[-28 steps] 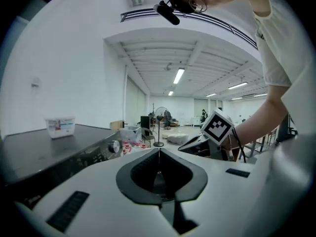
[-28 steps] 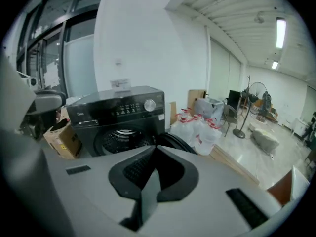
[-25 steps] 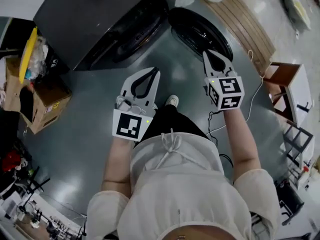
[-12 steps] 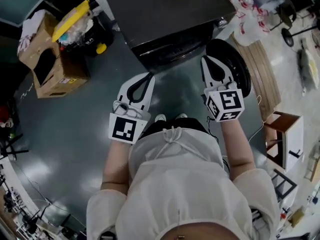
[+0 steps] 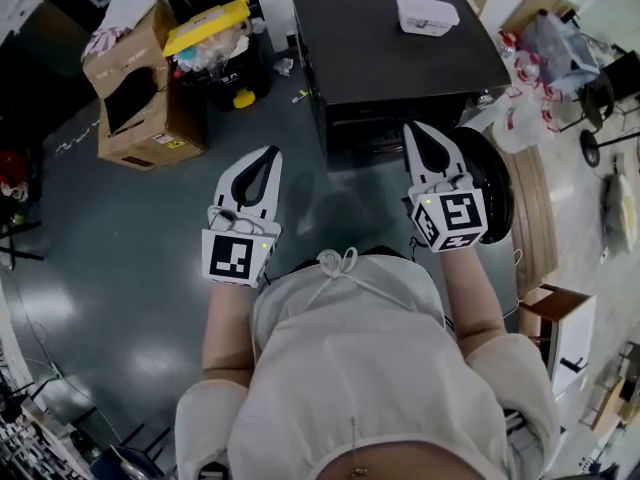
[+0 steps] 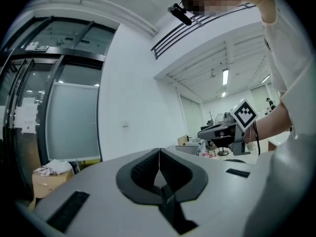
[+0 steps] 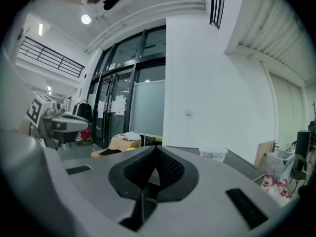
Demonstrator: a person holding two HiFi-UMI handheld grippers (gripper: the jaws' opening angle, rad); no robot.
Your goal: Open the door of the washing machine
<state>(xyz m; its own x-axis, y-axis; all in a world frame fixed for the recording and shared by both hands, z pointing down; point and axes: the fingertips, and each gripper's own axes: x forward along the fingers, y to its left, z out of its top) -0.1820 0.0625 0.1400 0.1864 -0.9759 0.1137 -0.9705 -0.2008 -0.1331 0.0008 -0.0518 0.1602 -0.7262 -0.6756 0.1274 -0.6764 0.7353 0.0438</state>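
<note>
The dark washing machine (image 5: 400,53) stands straight ahead of me, seen from above, with a white box (image 5: 427,14) on its top. Its round dark door (image 5: 497,196) hangs swung open at the machine's right front. My left gripper (image 5: 269,152) is shut and empty, held level in the air over the floor, left of the machine. My right gripper (image 5: 414,126) is also shut and empty, its tips in front of the machine's front edge, just left of the door. The left gripper view shows shut jaws (image 6: 159,151) and the right gripper (image 6: 222,130) beyond; the right gripper view shows shut jaws (image 7: 157,147).
Cardboard boxes (image 5: 145,118) and a black bin with a yellow lid (image 5: 212,38) stand left of the machine. Plastic bags (image 5: 530,118) and a wooden pallet (image 5: 532,230) lie to its right, with a small wooden cabinet (image 5: 560,318) nearer me. Grey floor (image 5: 100,258) spreads out on the left.
Both grippers have risen and swung round with the person, staying shut. The machine has moved from the picture's upper left to straight ahead; the open door now sits beside the right gripper.
</note>
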